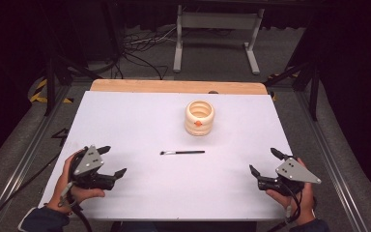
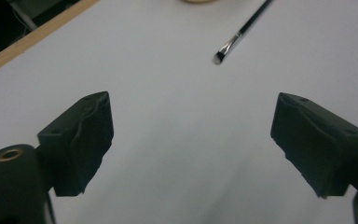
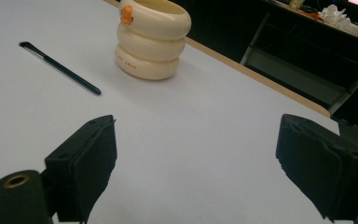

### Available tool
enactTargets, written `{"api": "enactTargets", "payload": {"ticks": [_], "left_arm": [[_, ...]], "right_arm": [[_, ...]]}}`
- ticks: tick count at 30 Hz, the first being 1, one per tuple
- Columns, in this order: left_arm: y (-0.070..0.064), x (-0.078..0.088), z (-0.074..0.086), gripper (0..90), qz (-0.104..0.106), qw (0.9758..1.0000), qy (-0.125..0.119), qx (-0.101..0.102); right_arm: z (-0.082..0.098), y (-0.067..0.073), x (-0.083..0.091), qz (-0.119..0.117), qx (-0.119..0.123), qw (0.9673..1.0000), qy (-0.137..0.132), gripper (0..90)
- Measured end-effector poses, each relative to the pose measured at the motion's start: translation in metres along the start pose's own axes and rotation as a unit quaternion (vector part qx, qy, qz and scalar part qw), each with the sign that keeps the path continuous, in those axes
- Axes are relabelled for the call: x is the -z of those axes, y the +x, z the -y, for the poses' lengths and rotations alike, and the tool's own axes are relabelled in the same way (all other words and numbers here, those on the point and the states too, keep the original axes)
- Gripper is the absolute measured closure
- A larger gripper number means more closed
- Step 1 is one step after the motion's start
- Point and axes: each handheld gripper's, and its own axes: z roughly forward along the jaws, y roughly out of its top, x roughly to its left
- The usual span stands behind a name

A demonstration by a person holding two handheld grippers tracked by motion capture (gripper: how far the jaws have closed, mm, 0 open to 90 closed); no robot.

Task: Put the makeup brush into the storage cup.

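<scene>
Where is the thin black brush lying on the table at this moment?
In the high view the brush lies flat near the middle of the white table, just in front of the cream ringed cup, between the two grippers and apart from both.

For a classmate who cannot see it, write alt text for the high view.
A white table holds a thin black brush lying flat at its middle, with a cream ringed cup standing just beyond it. At the near corners, a person's hands hold the left gripper and right gripper, both open and empty, pointing inward.
</scene>
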Motion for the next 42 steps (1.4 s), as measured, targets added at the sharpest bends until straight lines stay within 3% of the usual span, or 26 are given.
{"api": "enactTargets", "payload": {"ticks": [1, 3, 5, 7, 10, 12, 13, 16, 17, 18, 20, 22, 23, 25, 26, 27, 28, 29, 30, 31, 33, 34, 35, 37, 40, 42], "left_arm": [[0.000, -0.012, -0.012, 20.3, 0.016, 0.9995, 0.021, -0.020], [-0.001, -0.019, -0.018, 22.7, 0.024, 0.9988, 0.033, -0.026], [0.000, -0.032, -0.032, 25.5, 0.033, 0.9969, 0.051, -0.050], [0.000, -0.046, -0.047, 28.0, 0.056, 0.9943, 0.066, -0.062], [-0.006, -0.069, -0.070, 29.3, 0.090, 0.9873, 0.093, -0.092], [-0.010, -0.085, -0.084, 33.7, 0.111, 0.9786, 0.125, -0.120], [-0.012, -0.092, -0.090, 37.0, 0.110, 0.9747, 0.142, -0.133], [-0.017, -0.110, -0.104, 41.9, 0.117, 0.9648, 0.175, -0.158], [-0.020, -0.116, -0.108, 44.8, 0.116, 0.9589, 0.191, -0.174], [-0.023, -0.125, -0.113, 45.1, 0.122, 0.9503, 0.213, -0.191], [-0.026, -0.136, -0.119, 47.6, 0.119, 0.9414, 0.237, -0.209], [-0.028, -0.144, -0.122, 50.1, 0.120, 0.9366, 0.249, -0.216], [-0.028, -0.148, -0.124, 52.0, 0.123, 0.9323, 0.260, -0.220], [-0.028, -0.158, -0.129, 60.2, 0.126, 0.9270, 0.274, -0.223], [-0.028, -0.163, -0.130, 62.7, 0.117, 0.9288, 0.274, -0.220], [-0.029, -0.170, -0.131, 66.0, 0.108, 0.9248, 0.283, -0.230], [-0.031, -0.174, -0.129, 70.7, 0.109, 0.9245, 0.287, -0.226], [-0.033, -0.179, -0.129, 72.2, 0.114, 0.9168, 0.305, -0.231], [-0.033, -0.182, -0.128, 74.5, 0.121, 0.9165, 0.307, -0.226], [-0.033, -0.182, -0.129, 77.0, 0.120, 0.9144, 0.313, -0.227], [-0.032, -0.183, -0.130, 80.4, 0.128, 0.9143, 0.318, -0.216], [-0.031, -0.183, -0.131, 81.6, 0.135, 0.9110, 0.325, -0.215], [-0.031, -0.184, -0.131, 82.0, 0.132, 0.9138, 0.323, -0.207], [-0.031, -0.186, -0.134, 82.8, 0.132, 0.9101, 0.337, -0.202], [-0.036, -0.189, -0.137, 83.2, 0.122, 0.9030, 0.350, -0.217], [-0.039, -0.190, -0.138, 83.4, 0.119, 0.9010, 0.353, -0.223]], "right_arm": [[0.000, 0.000, 0.000, 0.000, 0.002, 1.0000, 0.001, 13.5], [0.000, 0.000, 0.000, 0.000, 0.002, 1.0000, 0.001, 13.5], [0.000, -0.001, 0.000, 0.003, -0.001, 1.0000, 0.004, 13.6], [0.001, -0.002, 0.000, 0.004, -0.003, 1.0000, 0.006, 13.6], [0.001, -0.003, 0.000, 0.004, -0.002, 1.0000, 0.005, 13.7], [0.001, -0.003, -0.001, 0.003, -0.003, 1.0000, 0.007, 13.8], [0.002, -0.002, -0.001, 0.002, -0.003, 1.0000, 0.009, 13.9], [0.001, -0.002, -0.002, 0.001, -0.002, 0.9999, 0.013, 14.3], [0.002, -0.002, -0.002, -0.001, -0.001, 0.9999, 0.013, 14.4], [0.002, -0.001, -0.003, -0.001, 0.001, 0.9999, 0.014, 14.5], [0.003, -0.001, -0.003, -0.004, -0.001, 0.9998, 0.017, 15.0], [0.003, -0.002, -0.003, -0.006, -0.003, 0.9998, 0.017, 15.1], [0.003, -0.002, -0.003, -0.005, -0.003, 0.9998, 0.017, 15.2], [0.003, -0.002, -0.003, -0.006, -0.008, 0.9998, 0.016, 15.2], [0.003, -0.002, -0.003, -0.007, -0.006, 0.9998, 0.015, 15.3], [0.003, -0.002, -0.003, -0.007, -0.005, 0.9999, 0.015, 15.5], [0.003, -0.002, -0.003, -0.008, -0.005, 0.9998, 0.016, 15.6], [0.003, -0.002, -0.003, -0.008, -0.006, 0.9998, 0.016, 15.6], [0.003, -0.002, -0.003, -0.008, -0.006, 0.9998, 0.015, 15.6], [0.003, -0.002, -0.003, -0.009, -0.005, 0.9998, 0.014, 15.6], [0.003, -0.001, -0.003, -0.010, -0.006, 0.9998, 0.015, 15.6], [0.003, -0.001, -0.004, -0.011, -0.007, 0.9998, 0.015, 15.6], [0.003, -0.001, -0.005, -0.011, -0.006, 0.9998, 0.016, 15.5], [0.002, 0.001, -0.005, -0.012, 0.000, 0.9998, 0.017, 15.5], [0.001, 0.003, -0.005, -0.013, 0.007, 0.9997, 0.019, 15.5], [0.001, 0.004, -0.005, -0.014, 0.009, 0.9997, 0.019, 15.5]]}}
